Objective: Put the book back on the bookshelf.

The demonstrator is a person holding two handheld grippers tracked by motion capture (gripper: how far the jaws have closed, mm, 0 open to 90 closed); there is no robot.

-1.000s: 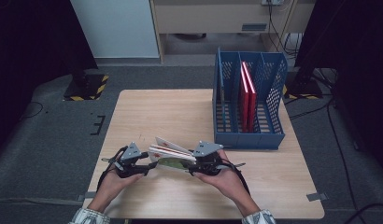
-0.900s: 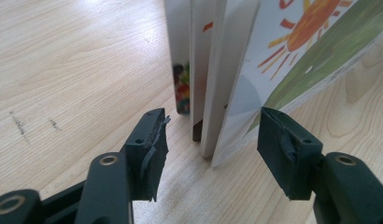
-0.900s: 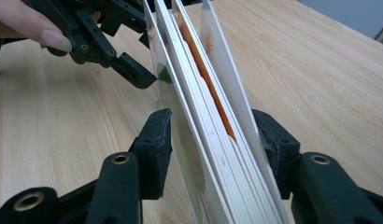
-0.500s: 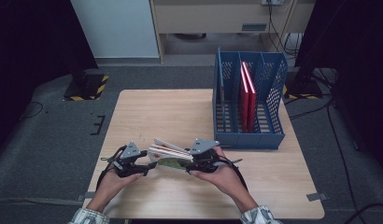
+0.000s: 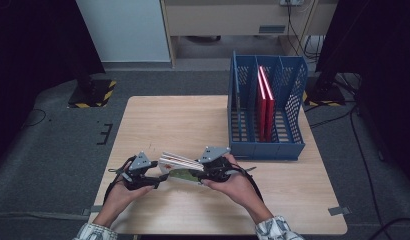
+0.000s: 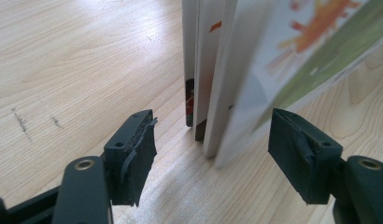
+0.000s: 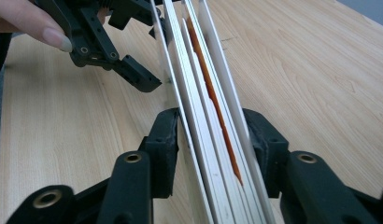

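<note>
A small stack of thin picture books (image 5: 179, 163) hangs tilted just above the table's front edge, between my two grippers. My right gripper (image 5: 202, 172) is shut on the stack's right end, and its jaws have just been closing. In the right gripper view both pads (image 7: 167, 140) press the white page edges (image 7: 203, 93). My left gripper (image 5: 159, 177) stands open around the left end, its jaws having just been opening. In the left gripper view, the books (image 6: 213, 70) sit between the left gripper's (image 6: 213, 135) jaws with a gap on each side.
A blue slotted file rack (image 5: 265, 145) stands at the table's right rear, with two red books (image 5: 265, 100) upright in a middle slot. Bare wooden tabletop (image 5: 168, 120) stretches left of the rack. A finger of the left gripper (image 7: 136, 77) shows in the right gripper view.
The right hand has edged slightly left along the stack. The left hand and the books have stayed where they were.
</note>
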